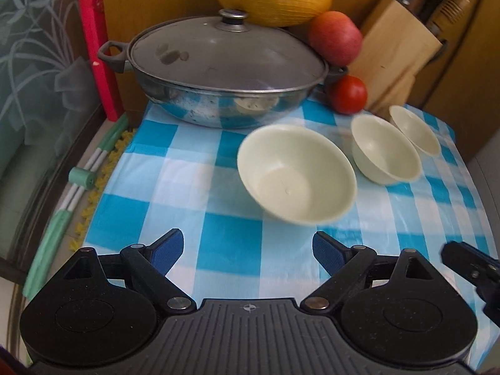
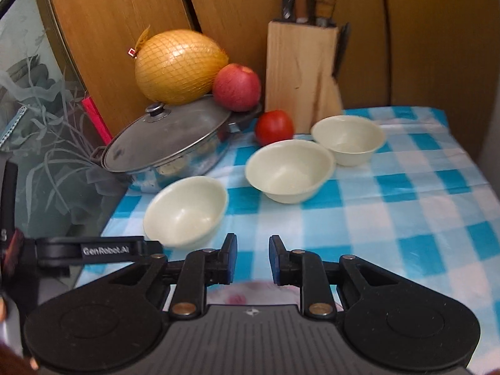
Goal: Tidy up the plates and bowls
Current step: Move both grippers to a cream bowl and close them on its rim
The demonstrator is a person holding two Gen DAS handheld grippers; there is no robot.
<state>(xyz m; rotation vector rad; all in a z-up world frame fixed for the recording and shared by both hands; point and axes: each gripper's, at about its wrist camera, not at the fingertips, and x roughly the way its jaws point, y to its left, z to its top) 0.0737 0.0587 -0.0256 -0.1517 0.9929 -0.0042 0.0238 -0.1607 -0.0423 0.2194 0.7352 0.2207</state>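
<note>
The left gripper (image 1: 248,251) hangs over the near edge of the table (image 1: 218,240), angled downward, its blue-padded jaws spread wide and empty. Beside it, the right gripper (image 2: 252,257) tilts downward with jaws drawn nearly together, gripping nothing.

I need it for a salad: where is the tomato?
In the right wrist view the tomato sits at the back of the checked cloth, between the lidded pan and the knife block.

At the lower left of the right wrist view we read "GenRobot.AI" in white letters on the black arm of the left gripper (image 2: 90,250). At the far left edge stands a lone white "S" on a dark strip (image 2: 3,234); we read nothing else.
</note>
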